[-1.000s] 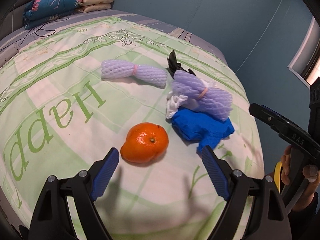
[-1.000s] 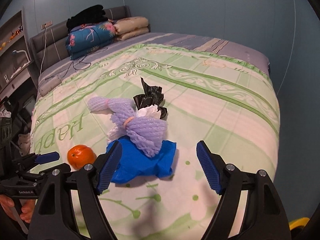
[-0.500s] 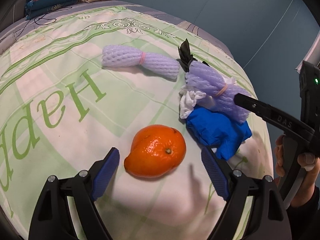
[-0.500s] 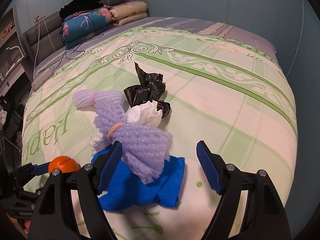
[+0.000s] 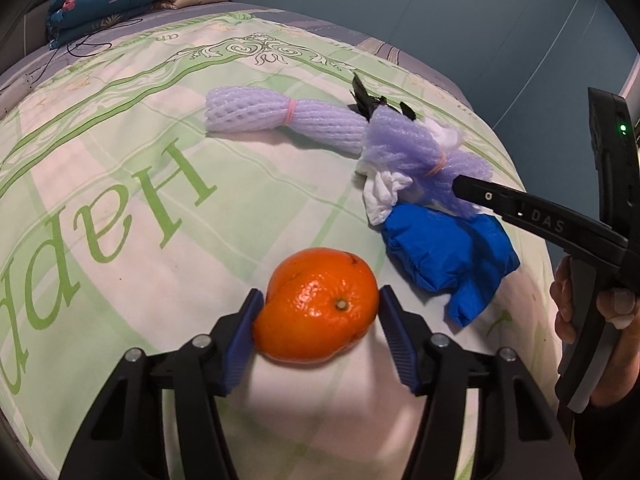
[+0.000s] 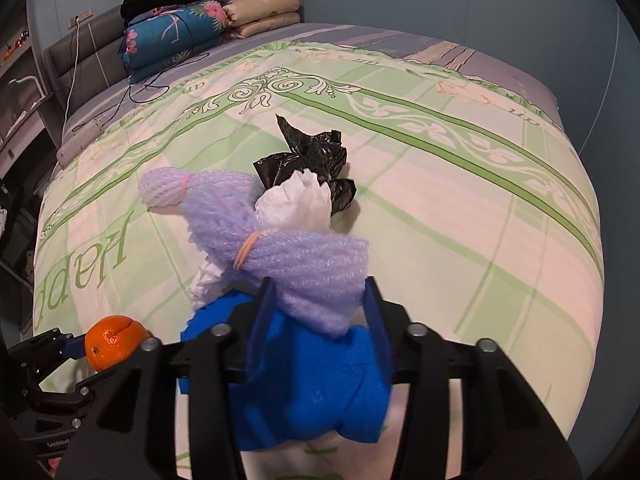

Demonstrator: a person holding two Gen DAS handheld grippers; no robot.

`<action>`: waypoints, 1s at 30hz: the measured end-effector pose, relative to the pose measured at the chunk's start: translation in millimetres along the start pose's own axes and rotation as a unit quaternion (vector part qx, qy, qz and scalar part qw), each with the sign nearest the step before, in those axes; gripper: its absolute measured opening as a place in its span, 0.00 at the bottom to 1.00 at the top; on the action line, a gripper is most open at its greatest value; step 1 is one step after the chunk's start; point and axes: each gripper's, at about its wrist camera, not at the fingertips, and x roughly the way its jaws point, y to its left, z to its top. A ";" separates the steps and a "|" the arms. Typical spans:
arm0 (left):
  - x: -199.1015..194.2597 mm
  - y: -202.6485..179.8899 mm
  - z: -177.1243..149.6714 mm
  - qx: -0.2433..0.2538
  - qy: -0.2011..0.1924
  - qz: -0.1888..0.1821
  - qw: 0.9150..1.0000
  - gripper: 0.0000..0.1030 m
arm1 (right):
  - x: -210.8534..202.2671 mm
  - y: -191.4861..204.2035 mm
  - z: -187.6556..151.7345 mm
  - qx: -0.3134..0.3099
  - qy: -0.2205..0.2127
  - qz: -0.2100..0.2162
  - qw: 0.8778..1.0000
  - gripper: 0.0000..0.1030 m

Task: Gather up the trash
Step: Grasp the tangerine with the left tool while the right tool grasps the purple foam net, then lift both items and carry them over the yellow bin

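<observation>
Orange (image 5: 320, 306) with glossy, dimpled peel; foam net sleeves (image 5: 280, 114) matt, ribbed, soft lilac; blue bag (image 5: 448, 248) thin, crinkled plastic; black bag (image 6: 312, 160) shiny film; white tissue (image 6: 296, 204) crumpled paper; bed cover (image 5: 120, 184) matt printed cloth.

Home bedroom, bed (image 6: 460, 208) with green patterned cover, folded quilts (image 6: 176, 36) by a padded headboard (image 6: 80, 46), blue walls

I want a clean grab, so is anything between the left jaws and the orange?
Nothing visible. The left gripper has its jaws closing around the orange, pads at its sides on the bedspread.
</observation>
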 end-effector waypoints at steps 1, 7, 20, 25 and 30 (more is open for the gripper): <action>-0.5 0.8 0.0 -0.002 0.001 -0.001 1.000 0.50 | 0.0 1.4 0.4 -0.003 0.000 0.002 1.000 0.30; -4.6 6.7 -0.7 -0.018 0.006 -0.011 1.000 0.44 | -9.4 9.0 1.7 -0.011 -0.016 -0.003 1.000 0.12; -23.7 10.0 -7.5 -0.030 0.005 -0.014 0.999 0.39 | -53.6 1.1 -2.8 0.009 -0.049 0.013 0.999 0.10; -41.2 10.5 -10.6 -0.028 -0.008 -0.012 1.000 0.38 | -71.3 -4.7 -9.2 0.018 -0.061 0.014 0.998 0.10; -58.8 8.6 -14.9 -0.015 -0.024 -0.002 1.000 0.38 | -93.9 -6.3 -18.6 0.022 -0.074 0.017 0.997 0.10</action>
